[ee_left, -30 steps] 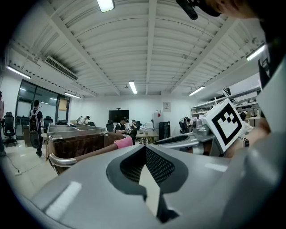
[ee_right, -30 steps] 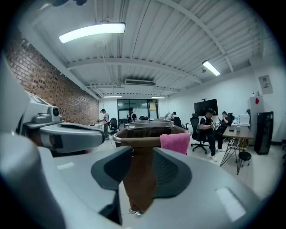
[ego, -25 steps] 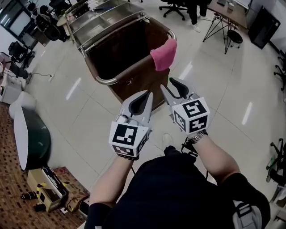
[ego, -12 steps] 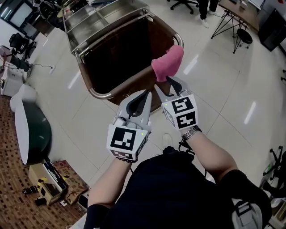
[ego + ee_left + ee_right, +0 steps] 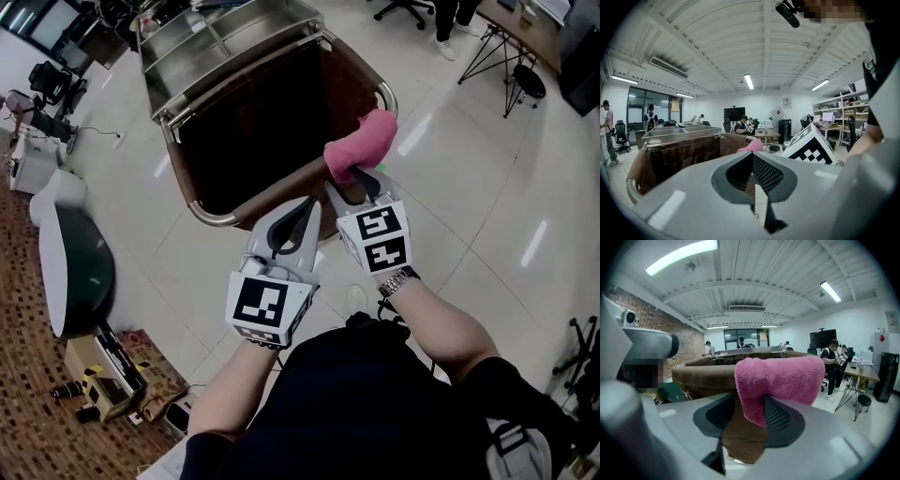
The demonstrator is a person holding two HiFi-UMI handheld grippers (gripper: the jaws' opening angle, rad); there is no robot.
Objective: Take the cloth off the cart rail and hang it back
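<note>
Straddling cloth (image 5: 778, 378) on cart rail (image 5: 214, 217) with right gripper (image 5: 750, 411) fingers wide; left gripper (image 5: 751, 157) fingers together, empty. Suits grasping or releasing; avoid the liner (image 5: 701, 376).

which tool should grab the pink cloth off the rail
Right: the right tool is open with the pink cloth hanging between its jaws; the left tool is shut, off to the cloth's side.

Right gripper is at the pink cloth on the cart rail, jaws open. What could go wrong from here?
1. The right gripper is open, with the pink cloth hanging between its jaws and the brown cart wall showing right behind. Closing here might pinch the wall too.
2. Only the cloth's lower edge sits between the jaws, so a shallow bite could slip on lifting.
</note>
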